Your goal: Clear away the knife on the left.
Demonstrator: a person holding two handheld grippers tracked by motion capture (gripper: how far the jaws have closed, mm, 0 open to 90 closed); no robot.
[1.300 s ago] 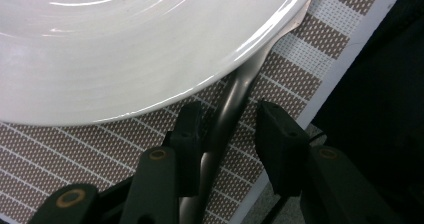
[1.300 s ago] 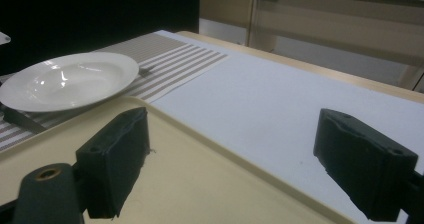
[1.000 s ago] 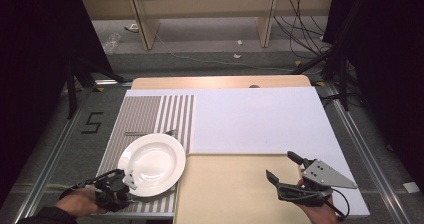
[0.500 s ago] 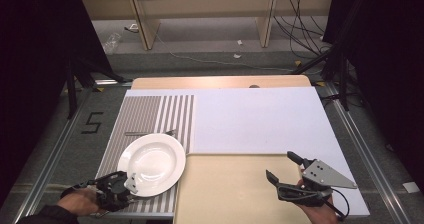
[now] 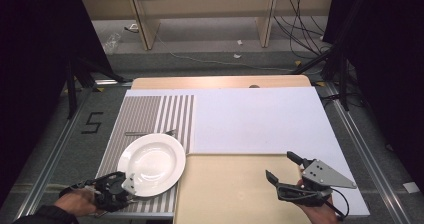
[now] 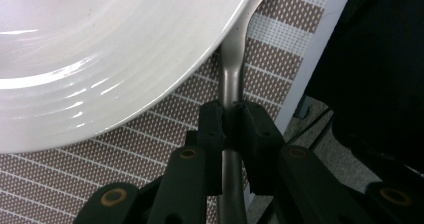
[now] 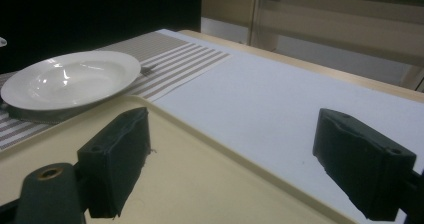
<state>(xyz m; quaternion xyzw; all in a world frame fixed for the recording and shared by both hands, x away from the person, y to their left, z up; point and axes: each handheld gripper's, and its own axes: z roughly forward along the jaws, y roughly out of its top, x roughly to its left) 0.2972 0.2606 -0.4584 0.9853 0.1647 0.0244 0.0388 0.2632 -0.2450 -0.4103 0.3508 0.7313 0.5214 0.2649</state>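
A dim room with shelving behind; the table (image 5: 260, 119) carries a striped placemat (image 5: 150, 116) at its left edge and a beige tray (image 5: 225, 189) along the near edge. A white plate (image 5: 152, 164) sits on the mat's near end. The left gripper (image 6: 227, 129) has just been closing and now pinches a metal utensil handle (image 6: 231, 79) that runs under the plate's near rim. The right gripper (image 5: 287, 171) hovers over the tray, jaws wide apart and empty. Pulling the handle out could drag or tip the plate, since the rim rests over it. Compared with a second ago, both hands sit where they were; only the left jaws have narrowed.
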